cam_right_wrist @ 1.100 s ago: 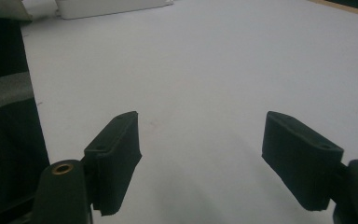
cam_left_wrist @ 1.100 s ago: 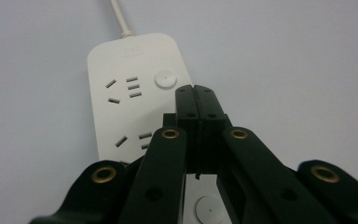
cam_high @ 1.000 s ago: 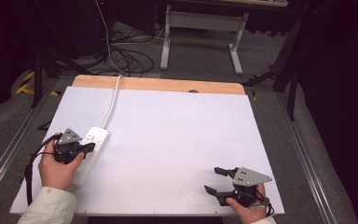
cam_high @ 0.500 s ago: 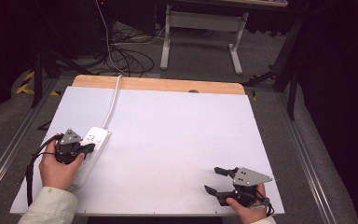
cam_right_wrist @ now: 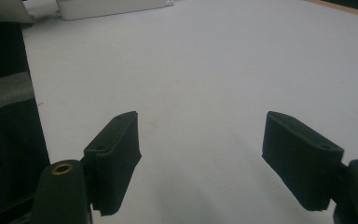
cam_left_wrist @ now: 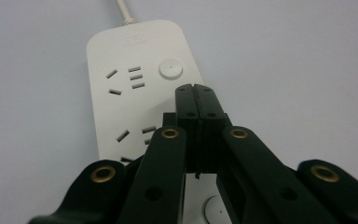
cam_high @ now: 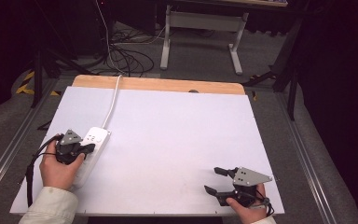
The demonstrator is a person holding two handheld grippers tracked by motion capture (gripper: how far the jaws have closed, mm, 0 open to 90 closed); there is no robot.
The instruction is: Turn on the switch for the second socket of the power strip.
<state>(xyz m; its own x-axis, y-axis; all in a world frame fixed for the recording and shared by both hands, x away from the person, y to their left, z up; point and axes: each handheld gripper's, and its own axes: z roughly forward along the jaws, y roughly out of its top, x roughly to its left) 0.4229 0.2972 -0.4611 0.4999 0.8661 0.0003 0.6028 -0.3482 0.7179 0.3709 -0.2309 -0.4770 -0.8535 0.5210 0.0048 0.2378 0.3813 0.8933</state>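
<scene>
Risk: the left gripper (cam_left_wrist: pixel 196 88), its jaws clenched together on nothing, is hovering over the power strip (cam_left_wrist: pixel 140 70) near the round button (cam_left_wrist: pixel 170 69); pressing off-centre is likely pushing the loose strip sideways. The strip is lying at the table's (cam_high: pixel 177 121) left, directly beneath those fingertips. The right gripper (cam_high: pixel 216 180) is resting released, well apart.

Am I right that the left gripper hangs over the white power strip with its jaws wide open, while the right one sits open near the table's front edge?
Not quite. The left gripper is over the white power strip, but its jaws are shut tight together with nothing between them, as the left gripper view shows. The rest holds: the right gripper is open near the table's front edge.
</scene>
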